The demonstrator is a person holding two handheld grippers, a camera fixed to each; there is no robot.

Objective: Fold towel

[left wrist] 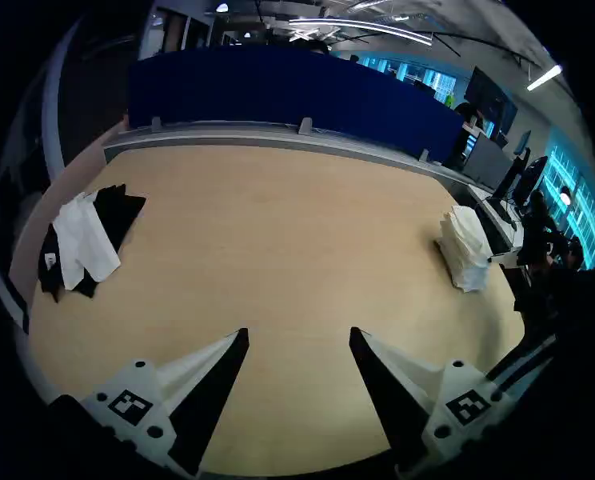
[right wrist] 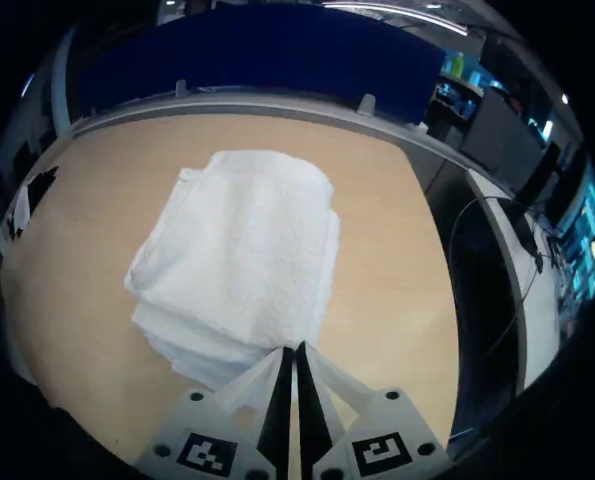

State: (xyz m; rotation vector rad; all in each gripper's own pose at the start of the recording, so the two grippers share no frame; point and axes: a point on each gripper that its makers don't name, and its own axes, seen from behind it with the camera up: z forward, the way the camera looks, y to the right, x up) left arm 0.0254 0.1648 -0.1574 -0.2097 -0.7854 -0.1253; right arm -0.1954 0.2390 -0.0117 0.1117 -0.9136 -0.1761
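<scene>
- The towel stack (right wrist: 241, 256) sits on the wooden bench (right wrist: 385, 264): white terry cloth in several folded layers, with a rounded fold on its far side.
- The right hand-held gripper (right wrist: 296, 352) is at the stack's near edge, fingers closed together and tips touching the cloth. I cannot tell whether any cloth is pinched.
- The left hand-held gripper (left wrist: 297, 336) hovers over bare wood well apart from the stack, fingers spread wide and empty.
- A black-and-white cloth pile (left wrist: 85, 236) lies far across the bench from the stack.

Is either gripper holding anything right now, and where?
Left gripper: open, empty. Right gripper: shut at the towel stack's near edge; whether it pinches cloth cannot be told.
</scene>
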